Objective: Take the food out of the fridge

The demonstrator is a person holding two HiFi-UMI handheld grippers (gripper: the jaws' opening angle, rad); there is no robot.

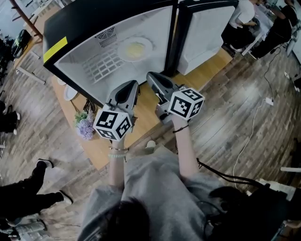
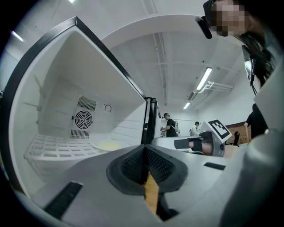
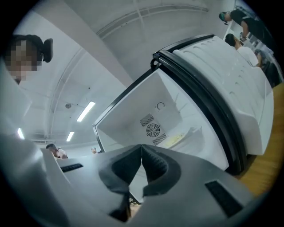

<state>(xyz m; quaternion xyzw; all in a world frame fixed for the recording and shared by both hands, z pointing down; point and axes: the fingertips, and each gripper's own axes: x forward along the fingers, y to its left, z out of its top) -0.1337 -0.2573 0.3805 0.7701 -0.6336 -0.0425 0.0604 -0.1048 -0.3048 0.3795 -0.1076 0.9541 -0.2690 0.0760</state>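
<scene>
Only the head view shows the flowers point(image 1: 85, 127) (near the fridge point(image 1: 89, 26)).

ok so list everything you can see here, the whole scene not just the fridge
fridge: one, black outside and white inside, open, on the table
fridge door: one, white inside, swung open to the right
shelf: one, white wire, inside the fridge
plate of food: one, white with yellow food, on the shelf at the back
table: one, light wood, under the fridge
flowers: one bunch, purple, table's left edge
dish: one, white, left of the fridge
cup: one, pale, table's near edge
cable: one, white, on the floor at right
bystanders: at least three, two top right, legs lower left
left gripper: one, grey, jaws shut, empty, facing the fridge
right gripper: one, grey, jaws shut, empty, facing the fridge
</scene>
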